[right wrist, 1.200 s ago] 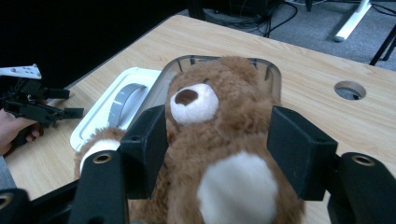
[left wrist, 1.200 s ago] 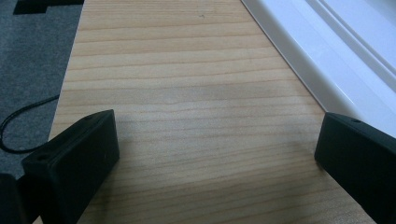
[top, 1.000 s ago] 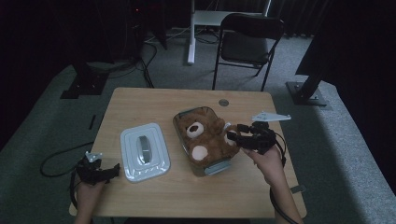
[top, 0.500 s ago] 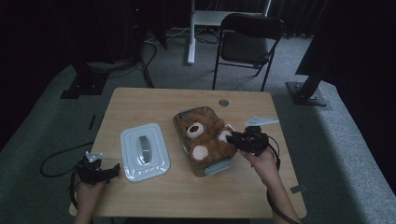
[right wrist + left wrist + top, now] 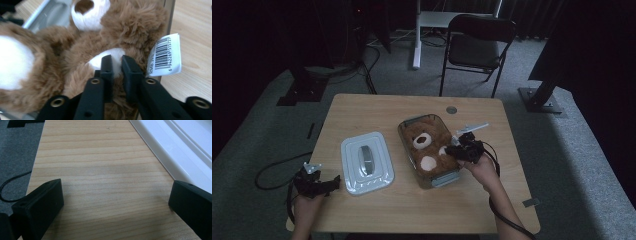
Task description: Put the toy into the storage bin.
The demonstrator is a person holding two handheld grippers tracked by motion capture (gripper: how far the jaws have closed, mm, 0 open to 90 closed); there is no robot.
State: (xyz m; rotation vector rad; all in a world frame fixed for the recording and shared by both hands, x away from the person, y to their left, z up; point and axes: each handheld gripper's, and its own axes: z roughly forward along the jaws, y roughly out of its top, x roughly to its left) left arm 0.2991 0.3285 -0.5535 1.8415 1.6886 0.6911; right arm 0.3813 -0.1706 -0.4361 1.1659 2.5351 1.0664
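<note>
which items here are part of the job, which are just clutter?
In the job, likely: teddy bear in the clear box; white lid beside it; right gripper nearly shut on the bear's white patch; left gripper open near the lid.

Lying about: chair, round table grommet, floor cable.

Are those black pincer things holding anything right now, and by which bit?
The right gripper pinches the teddy bear by a white patch of its fur, beside the barcode tag. The left gripper is open over the table, holding nothing.
</note>
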